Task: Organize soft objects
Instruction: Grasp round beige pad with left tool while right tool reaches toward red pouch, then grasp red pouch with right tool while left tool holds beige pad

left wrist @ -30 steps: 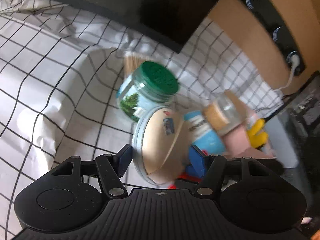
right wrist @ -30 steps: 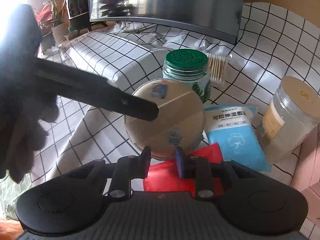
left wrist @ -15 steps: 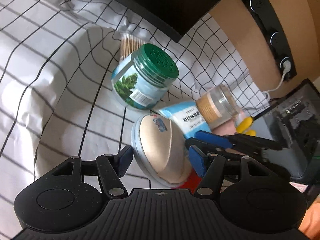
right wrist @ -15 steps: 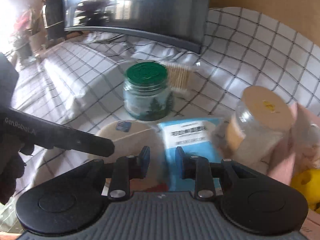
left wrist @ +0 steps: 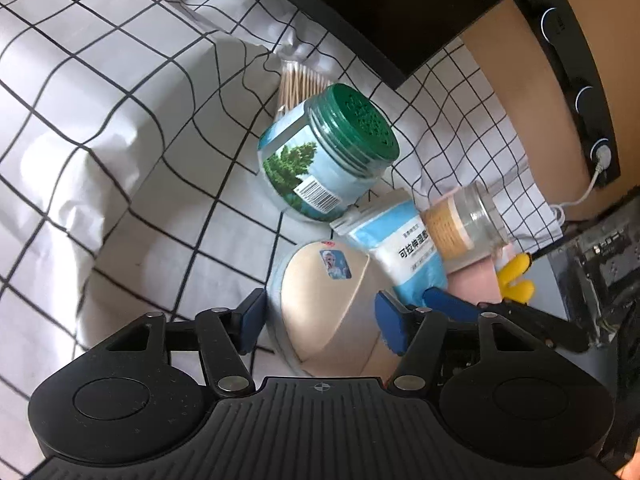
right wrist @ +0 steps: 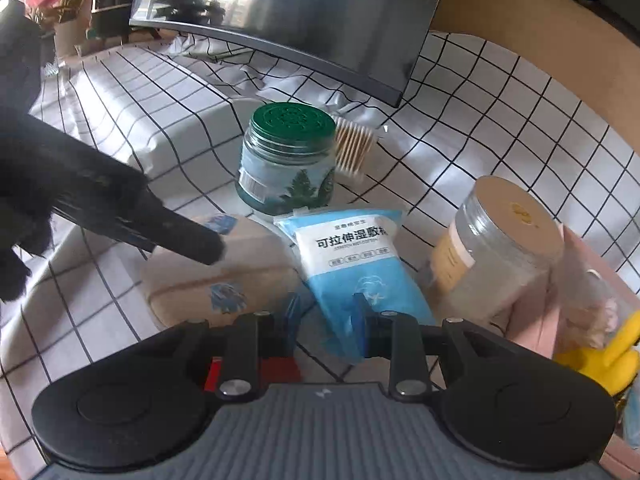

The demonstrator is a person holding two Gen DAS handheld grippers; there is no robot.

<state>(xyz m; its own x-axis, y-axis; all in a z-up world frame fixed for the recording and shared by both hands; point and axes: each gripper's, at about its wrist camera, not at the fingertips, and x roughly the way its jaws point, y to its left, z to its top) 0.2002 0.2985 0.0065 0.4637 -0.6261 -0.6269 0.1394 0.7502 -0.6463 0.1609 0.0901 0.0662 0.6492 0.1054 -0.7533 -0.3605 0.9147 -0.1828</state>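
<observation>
In the left wrist view, the checked cloth (left wrist: pixel 120 152) filled the left of the frame. At lower centre the left gripper (left wrist: pixel 320 326) stood with its jaws spread wide on either side of the round beige case (left wrist: pixel 324 312), whether touching it I cannot tell. Above it stood the green-lidded jar (left wrist: pixel 332 160), with cotton swabs (left wrist: pixel 296 84) behind. Just right lay the blue cotton pack (left wrist: pixel 404 252), then the clear jar (left wrist: pixel 464 224).

In the right wrist view, the beige case sat at lower left. At lower centre the right gripper (right wrist: pixel 326 320) was parted, nothing clamped, its fingertips over the near end of the blue pack (right wrist: pixel 356 264). The clear jar (right wrist: pixel 496 248) leaned at right.
</observation>
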